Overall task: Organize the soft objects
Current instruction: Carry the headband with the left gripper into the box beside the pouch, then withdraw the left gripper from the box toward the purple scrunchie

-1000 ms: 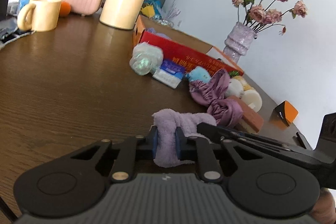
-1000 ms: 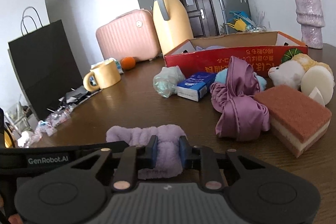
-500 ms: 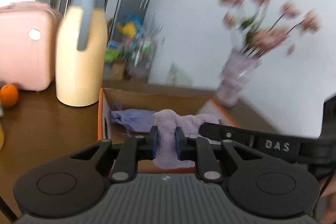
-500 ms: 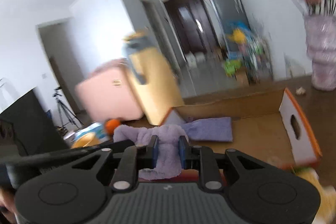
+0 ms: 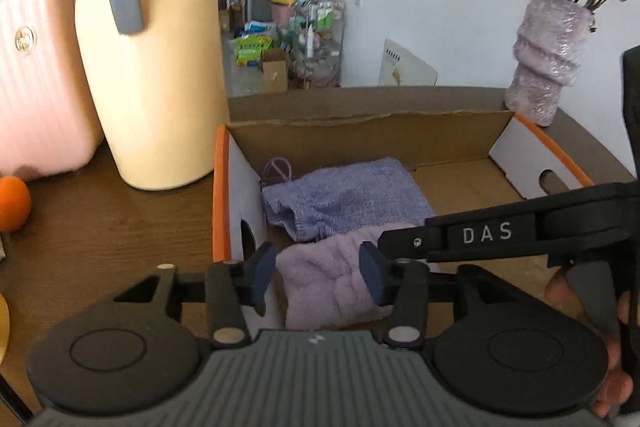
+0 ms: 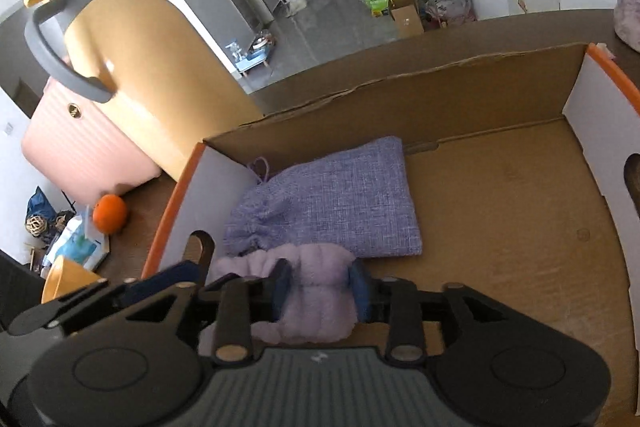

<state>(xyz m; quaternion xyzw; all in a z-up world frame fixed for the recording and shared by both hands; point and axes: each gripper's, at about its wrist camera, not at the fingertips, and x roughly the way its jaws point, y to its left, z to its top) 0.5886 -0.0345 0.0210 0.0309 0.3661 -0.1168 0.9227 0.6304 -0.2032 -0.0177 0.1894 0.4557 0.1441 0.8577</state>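
Right at the bottom of both frames, my two grippers hang over the near end of the cardboard box (image 6: 500,227). My left gripper (image 5: 318,273) has its jaws spread wide, blue pads standing clear on either side of the fluffy lilac towel (image 5: 332,287), with a visible gap on the left pad's side. My right gripper (image 6: 320,287) has its jaws parted too; the towel (image 6: 316,291) sits between them, brushing the pads, and I cannot tell whether they bear on it. The towel lies low in the box's near left corner, beside the white inner wall with its hand hole.

Just beyond it, touching its far edge, a lavender drawstring pouch (image 6: 340,203) lies flat on the box floor, its cord curled toward the left wall. The box floor to the right is bare cardboard.

Past the box on the dark tabletop (image 5: 100,227), upper left of frame, stands a yellow jug (image 5: 156,67) with a grey handle, a pink case (image 5: 36,87) behind it, an orange (image 6: 110,213) beside that. Upper right of the left view, a lilac vase (image 5: 548,59) holds faded roses.
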